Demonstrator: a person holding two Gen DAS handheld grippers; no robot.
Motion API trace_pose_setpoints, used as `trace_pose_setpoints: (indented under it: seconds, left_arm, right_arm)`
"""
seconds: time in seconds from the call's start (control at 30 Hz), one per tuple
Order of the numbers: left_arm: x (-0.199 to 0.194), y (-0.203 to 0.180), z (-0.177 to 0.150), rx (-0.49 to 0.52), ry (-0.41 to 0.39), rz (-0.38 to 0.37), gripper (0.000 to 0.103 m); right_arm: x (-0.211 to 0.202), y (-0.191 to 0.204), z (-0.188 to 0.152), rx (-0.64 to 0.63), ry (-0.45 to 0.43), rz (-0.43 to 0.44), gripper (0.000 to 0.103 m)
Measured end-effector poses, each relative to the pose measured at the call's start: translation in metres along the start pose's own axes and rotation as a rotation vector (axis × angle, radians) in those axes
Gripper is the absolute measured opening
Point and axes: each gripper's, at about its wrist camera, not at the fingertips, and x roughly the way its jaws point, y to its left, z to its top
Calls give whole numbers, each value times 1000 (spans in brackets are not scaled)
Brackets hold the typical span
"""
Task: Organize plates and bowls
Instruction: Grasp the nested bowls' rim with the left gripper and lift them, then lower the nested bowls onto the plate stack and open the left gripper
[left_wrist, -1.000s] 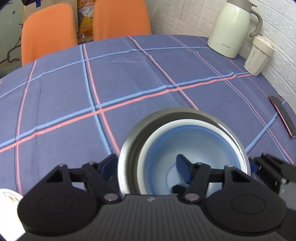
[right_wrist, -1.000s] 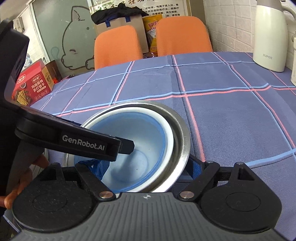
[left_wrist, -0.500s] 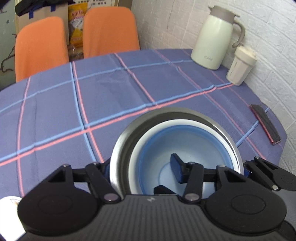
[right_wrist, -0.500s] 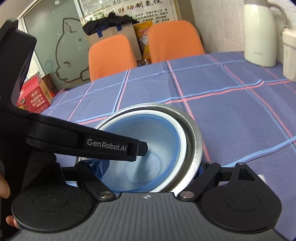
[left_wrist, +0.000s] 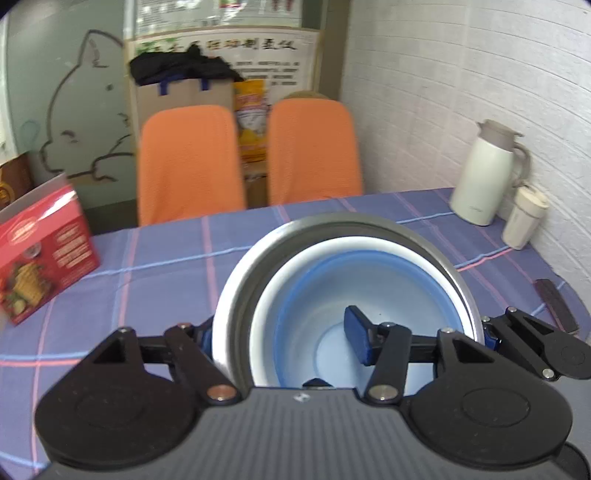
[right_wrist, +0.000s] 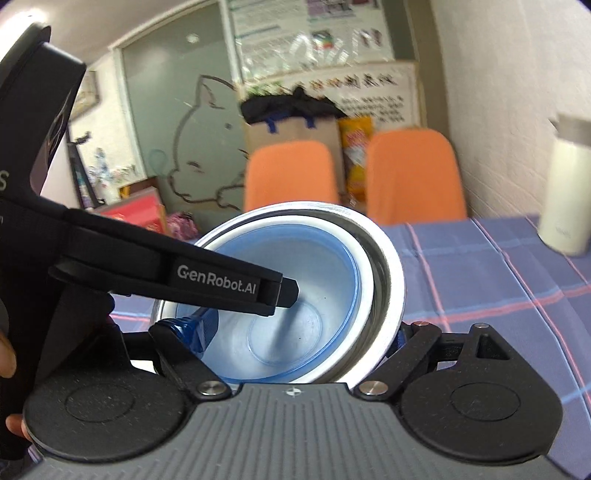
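Between both tools hangs the bowl stack (left_wrist: 347, 291), blue inside white inside steel, lifted above the bench (left_wrist: 155, 258). Left tool (left_wrist: 284, 339) and right tool (right_wrist: 295, 332) each pinch opposite rims. Smooth, rigid, likely slippery; nested bowls could shift, so rim grips suit. Checked cloth, kettle (left_wrist: 484, 173) at the far right edge, orange chairs (left_wrist: 188, 162) beyond.

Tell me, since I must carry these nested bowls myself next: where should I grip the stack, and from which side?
Grip the rim wall of the steel bowl, coming from above at opposite edges, one finger inside the blue bowl and one outside. The flared lip and open top allow this; both the left gripper and right gripper straddle it so.
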Motion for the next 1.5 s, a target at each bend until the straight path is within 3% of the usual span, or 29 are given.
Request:
trace_pose_setpoints:
  seconds: [0.1,0.27,0.5,0.77,0.9,1.07,1.27,1.5]
  left_arm:
    - [-2,26,-27,-42,34,34,56]
    - [16,52,-68,-107,115,35,57]
    - [37,59,-98,-137,169,5,57]
    - [45,64,-114,-157,191,16,58]
    - [45,65,-116,-150,176,17,58]
    - [46,64,-115,-125,157,26,71]
    - [35,68,-111,-131,106,35,71]
    - [18,69,-105,-158,47,60,71]
  right_arm:
    - [5,24,0,-31,-2,64,76]
    - [25,54,-19,-44,98,148,76]
    - [46,70,-50,-30,233,135,76]
    - [50,78,-73,-18,299,131,76]
    - [55,80,-81,-16,325,138,76]
    - [56,80,-82,-14,329,147,76]
    - [56,81,-82,-16,342,154,75]
    - [41,73,-72,-20,251,100,75]
